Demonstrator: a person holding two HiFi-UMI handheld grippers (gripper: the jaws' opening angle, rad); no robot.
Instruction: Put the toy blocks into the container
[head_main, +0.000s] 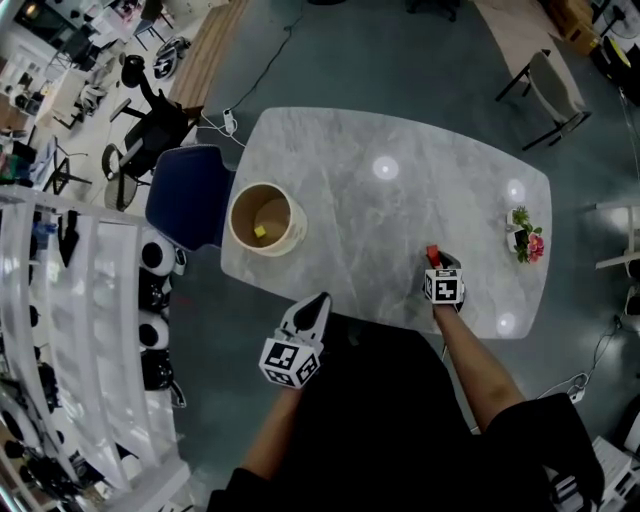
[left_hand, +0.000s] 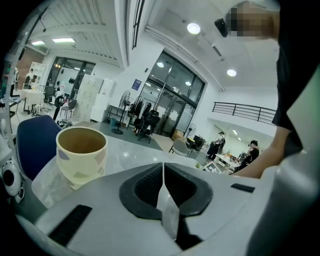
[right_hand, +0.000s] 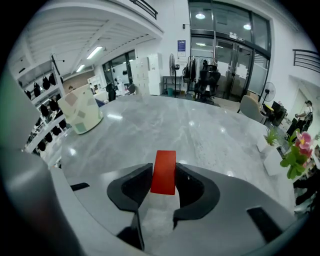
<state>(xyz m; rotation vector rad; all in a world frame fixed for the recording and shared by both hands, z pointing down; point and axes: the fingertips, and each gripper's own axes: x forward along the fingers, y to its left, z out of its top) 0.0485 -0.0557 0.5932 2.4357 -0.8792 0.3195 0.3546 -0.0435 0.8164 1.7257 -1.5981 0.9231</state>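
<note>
The right arm reaches over the table; its right gripper tips down and pinches the red block; the left gripper, pressed together and empty, points toward the cup; a yellow block lies inside.

A big grey stone table with round corners. A cream container with pale patches stands upright on it, close to one end. Far from the container, near the other end of the table, stands a small white flower pot with pink flowers and green leaves.
</note>
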